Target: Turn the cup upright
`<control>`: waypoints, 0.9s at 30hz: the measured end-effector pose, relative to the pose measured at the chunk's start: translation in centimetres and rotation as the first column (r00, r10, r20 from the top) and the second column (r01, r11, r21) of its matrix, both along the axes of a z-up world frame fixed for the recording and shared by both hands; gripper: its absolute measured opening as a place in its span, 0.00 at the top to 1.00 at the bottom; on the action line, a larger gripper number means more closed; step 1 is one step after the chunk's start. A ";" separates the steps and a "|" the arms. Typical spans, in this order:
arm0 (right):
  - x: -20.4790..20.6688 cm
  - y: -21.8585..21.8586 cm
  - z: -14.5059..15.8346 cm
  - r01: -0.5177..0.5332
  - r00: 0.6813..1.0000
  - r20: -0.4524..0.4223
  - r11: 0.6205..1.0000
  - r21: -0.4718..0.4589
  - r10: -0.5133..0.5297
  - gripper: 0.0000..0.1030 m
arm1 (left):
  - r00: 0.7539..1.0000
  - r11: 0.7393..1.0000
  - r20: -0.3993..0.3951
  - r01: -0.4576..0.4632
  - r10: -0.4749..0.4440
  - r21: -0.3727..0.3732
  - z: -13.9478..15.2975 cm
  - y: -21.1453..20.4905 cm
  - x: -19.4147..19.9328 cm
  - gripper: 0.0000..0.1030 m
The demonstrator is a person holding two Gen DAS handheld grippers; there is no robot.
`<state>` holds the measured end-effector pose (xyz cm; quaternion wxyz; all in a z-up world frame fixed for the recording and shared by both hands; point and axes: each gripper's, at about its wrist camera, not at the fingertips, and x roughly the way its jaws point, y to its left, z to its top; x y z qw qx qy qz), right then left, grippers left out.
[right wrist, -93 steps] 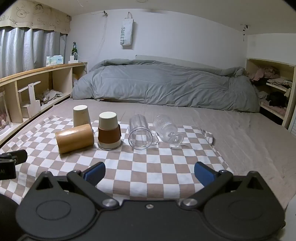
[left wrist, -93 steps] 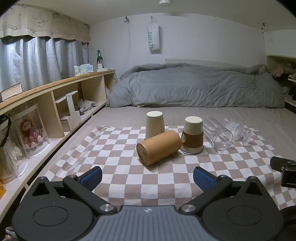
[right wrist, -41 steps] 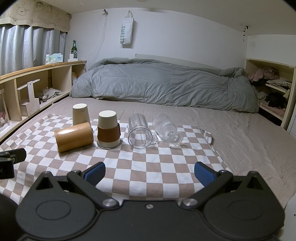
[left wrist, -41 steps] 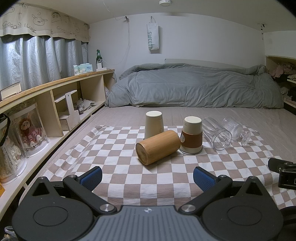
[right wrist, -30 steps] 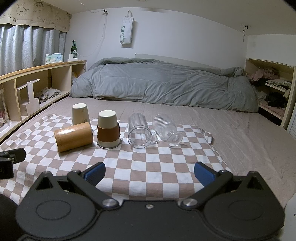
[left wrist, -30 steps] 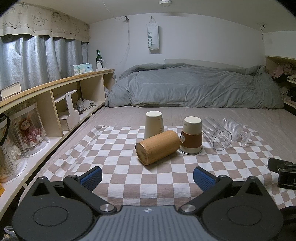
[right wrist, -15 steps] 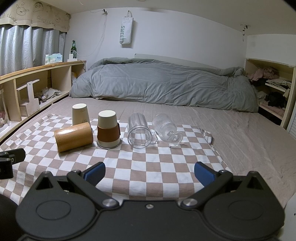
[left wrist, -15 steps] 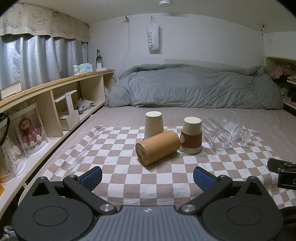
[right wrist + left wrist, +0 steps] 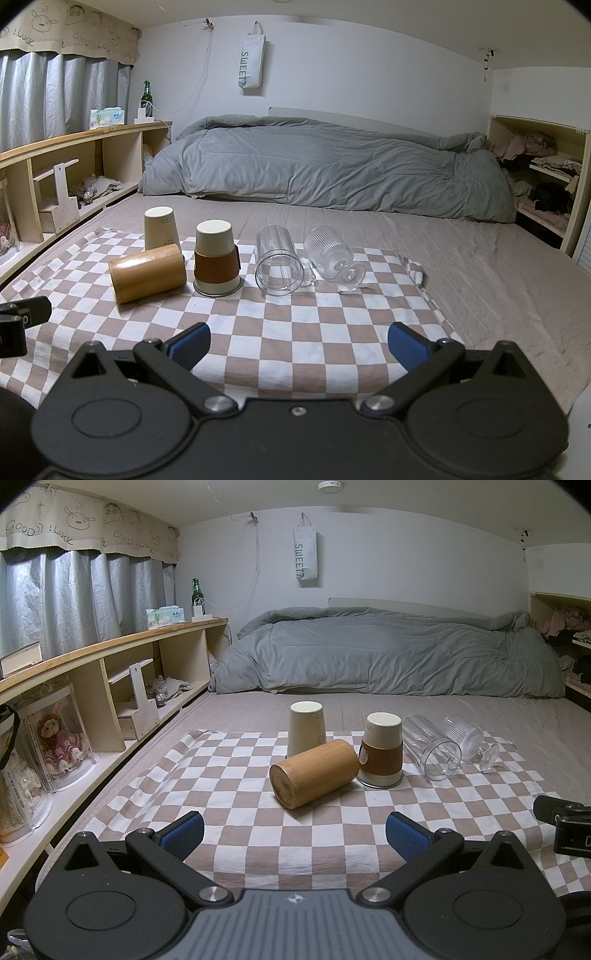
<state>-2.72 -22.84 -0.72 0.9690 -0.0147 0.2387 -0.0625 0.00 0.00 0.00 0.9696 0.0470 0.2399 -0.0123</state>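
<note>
On the checkered cloth (image 9: 229, 805) at mid-frame, five cups sit empty: the bamboo cup (image 9: 314, 773), clear tumbler (image 9: 279, 260) and ribbed goblet (image 9: 330, 254) lie on their sides; the cream cup (image 9: 306, 725) and sleeved cup (image 9: 380, 751) stand inverted. The left claw (image 9: 293, 834) and right claw (image 9: 299, 343) hover low, jaws wide apart, with the cups well ahead.

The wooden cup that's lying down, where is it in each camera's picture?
Left wrist view: the wooden cup lies just left of center on the checkered cloth, flat end toward the camera.
Right wrist view: the wooden cup lies at the left side, on the same cloth.
Shared landmark: the upside-down cup with the brown sleeve stands right beside it in both views.
</note>
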 end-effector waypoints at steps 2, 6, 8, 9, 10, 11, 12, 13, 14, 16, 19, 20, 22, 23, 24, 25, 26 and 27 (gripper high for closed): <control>0.0 0.0 0.0 0.000 1.000 0.000 1.000 0.000 0.000 0.00 | 1.000 1.000 0.000 0.000 0.000 0.000 0.0 0.0 0.0 0.00; 0.0 0.1 0.0 0.000 1.000 0.000 1.000 0.000 0.000 0.00 | 1.000 1.000 0.000 0.000 0.000 -0.001 0.0 0.0 0.0 0.00; 0.0 0.1 0.0 0.000 1.000 0.000 1.000 0.000 0.000 0.00 | 1.000 1.000 0.000 0.000 0.000 -0.001 0.0 0.0 0.0 0.00; 0.0 0.1 0.0 0.000 1.000 0.000 1.000 0.000 0.000 0.00 | 1.000 1.000 0.000 0.000 0.000 -0.001 0.0 0.0 0.0 0.00; 0.0 0.1 0.0 0.000 1.000 0.000 1.000 0.000 0.000 0.00 | 1.000 1.000 0.000 0.000 0.000 -0.001 0.0 0.0 0.0 0.00; 0.0 0.1 0.0 0.000 1.000 0.000 1.000 0.000 0.000 0.00 | 1.000 1.000 0.000 0.000 0.000 -0.001 0.0 0.0 0.0 0.00; 0.0 0.0 0.0 0.000 1.000 0.000 1.000 0.000 0.000 0.00 | 1.000 1.000 0.000 0.000 0.000 -0.001 0.0 0.0 0.0 0.00; 0.0 0.0 0.0 0.000 1.000 0.000 1.000 0.000 0.000 0.00 | 1.000 1.000 0.001 0.000 0.000 0.000 0.0 0.0 0.0 0.00; 0.0 0.1 0.0 0.001 1.000 0.001 1.000 0.000 -0.001 0.00 | 1.000 1.000 0.000 0.001 -0.001 0.000 0.0 0.0 0.0 0.00; 0.0 0.1 0.0 0.000 1.000 0.002 1.000 -0.001 0.000 0.00 | 1.000 1.000 0.000 0.001 -0.001 0.000 0.0 0.0 0.0 0.00; 0.0 0.1 0.0 0.000 1.000 0.001 1.000 0.000 0.000 0.00 | 1.000 1.000 -0.001 0.002 -0.002 0.001 0.0 0.0 0.0 0.00; 0.0 0.1 0.0 0.000 1.000 0.001 1.000 0.001 0.000 0.00 | 1.000 1.000 -0.001 0.002 -0.002 0.000 0.0 0.0 0.0 0.00; 0.0 0.1 0.0 0.000 1.000 0.001 1.000 0.003 0.000 0.00 | 1.000 1.000 -0.001 0.004 -0.004 0.001 0.0 -0.1 0.0 0.00; 0.0 0.1 0.0 -0.001 1.000 0.001 1.000 0.004 0.001 0.00 | 1.000 1.000 -0.001 0.005 -0.005 0.002 0.0 -0.1 0.0 0.00; 0.1 0.1 0.0 -0.002 1.000 0.002 1.000 0.004 0.002 0.00 | 1.000 1.000 -0.001 0.004 -0.004 0.002 0.0 -0.1 0.0 0.00; 0.1 0.1 0.1 -0.004 1.000 0.003 1.000 0.008 0.004 0.00 | 1.000 1.000 -0.002 0.004 -0.004 0.002 0.0 -0.1 0.0 0.00; 0.0 0.0 0.1 -0.009 1.000 0.005 1.000 0.016 0.009 0.00 | 1.000 1.000 -0.002 0.003 -0.003 0.002 0.0 -0.1 0.0 0.00; -0.2 -0.5 0.2 -0.023 1.000 0.005 0.999 0.032 0.022 0.00 | 1.000 1.000 -0.002 0.003 -0.003 0.002 0.0 -0.1 0.0 0.00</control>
